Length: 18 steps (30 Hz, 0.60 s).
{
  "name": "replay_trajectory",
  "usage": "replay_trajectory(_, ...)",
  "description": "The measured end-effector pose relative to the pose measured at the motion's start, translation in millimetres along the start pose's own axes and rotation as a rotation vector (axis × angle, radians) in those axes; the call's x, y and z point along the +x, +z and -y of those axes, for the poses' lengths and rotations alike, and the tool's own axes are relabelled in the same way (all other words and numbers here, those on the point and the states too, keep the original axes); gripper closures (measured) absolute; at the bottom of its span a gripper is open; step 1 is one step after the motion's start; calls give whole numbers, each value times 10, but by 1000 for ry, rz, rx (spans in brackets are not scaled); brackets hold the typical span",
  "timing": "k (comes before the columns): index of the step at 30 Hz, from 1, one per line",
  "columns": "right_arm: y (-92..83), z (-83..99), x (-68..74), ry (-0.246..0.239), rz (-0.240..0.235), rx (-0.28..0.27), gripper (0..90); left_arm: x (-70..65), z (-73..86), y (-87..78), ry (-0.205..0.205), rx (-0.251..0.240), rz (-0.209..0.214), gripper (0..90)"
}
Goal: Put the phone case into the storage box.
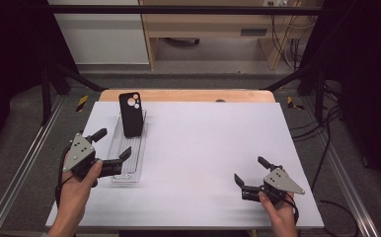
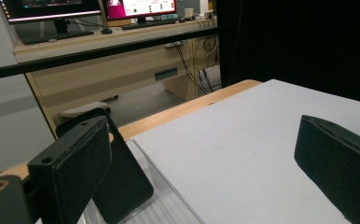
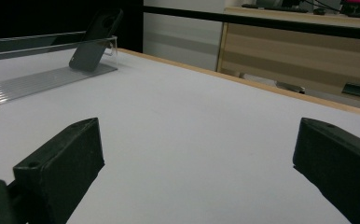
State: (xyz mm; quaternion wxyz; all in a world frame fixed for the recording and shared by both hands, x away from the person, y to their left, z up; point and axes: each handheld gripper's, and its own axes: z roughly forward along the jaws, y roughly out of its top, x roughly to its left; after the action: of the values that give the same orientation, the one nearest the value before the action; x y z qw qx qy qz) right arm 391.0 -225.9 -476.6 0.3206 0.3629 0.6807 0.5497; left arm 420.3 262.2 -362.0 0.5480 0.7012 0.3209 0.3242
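Your right gripper (image 1: 247,183) sits near you, jaws spread, holding nothing. Your left gripper (image 1: 110,148), also spread, is beside the clear plastic tray (image 1: 138,163). Farther off, the black phone case (image 1: 131,114) leans in that tray. It looks light and bendy; pinch its long side edges.
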Motion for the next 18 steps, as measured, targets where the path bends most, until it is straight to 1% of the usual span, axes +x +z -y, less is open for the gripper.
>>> replay_trajectory(4, 1, 0, 1, -1, -1, 0, 20, 27, 34, -41, -3, 0, -5, 32)
replay_trajectory(10, 3, 1, 4, 0, -3, 2, 20, 63, 140, -92, -25, -1, -13, 28)
replay_trajectory(12, 4, 1, 5, -2, -4, 3, 23, 81, 168, -107, -44, -6, -11, 25)
replay_trajectory(14, 7, 2, 7, -2, -7, 4, 23, 105, 180, -127, -51, -9, -23, 25)
replay_trajectory(18, 7, 0, 9, -4, -6, 8, 23, 144, 189, -164, -51, -15, -39, 25)
